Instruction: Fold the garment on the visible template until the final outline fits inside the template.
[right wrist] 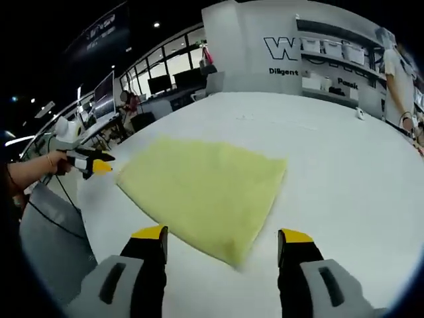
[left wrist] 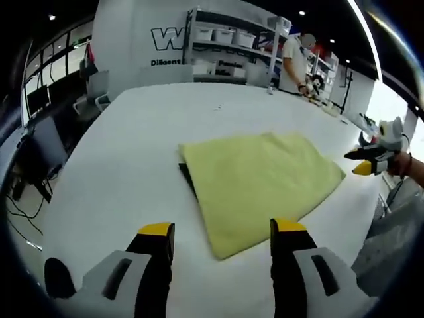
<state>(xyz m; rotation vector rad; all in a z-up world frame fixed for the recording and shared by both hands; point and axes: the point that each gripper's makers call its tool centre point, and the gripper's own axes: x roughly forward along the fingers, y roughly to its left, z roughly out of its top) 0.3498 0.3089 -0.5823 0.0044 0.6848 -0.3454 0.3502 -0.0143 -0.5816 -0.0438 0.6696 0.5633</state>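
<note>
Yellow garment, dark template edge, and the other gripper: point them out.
yellow garment point(left wrist: 258, 182), left gripper view, middle of the folded cloth
dark template edge point(left wrist: 188, 177), left gripper view, strip beside the garment
right gripper point(left wrist: 363, 168), left gripper view, yellow tip

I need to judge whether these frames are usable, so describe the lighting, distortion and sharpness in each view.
Left gripper view: even overhead light, hardly any shadow on the white table; fisheye bends its far edge; the yellow cloth is fairly sharp, the person at the shelves soft. Right gripper view: bright table close to washed out, cloth slightly soft, windows glaring, edges curved.
</note>
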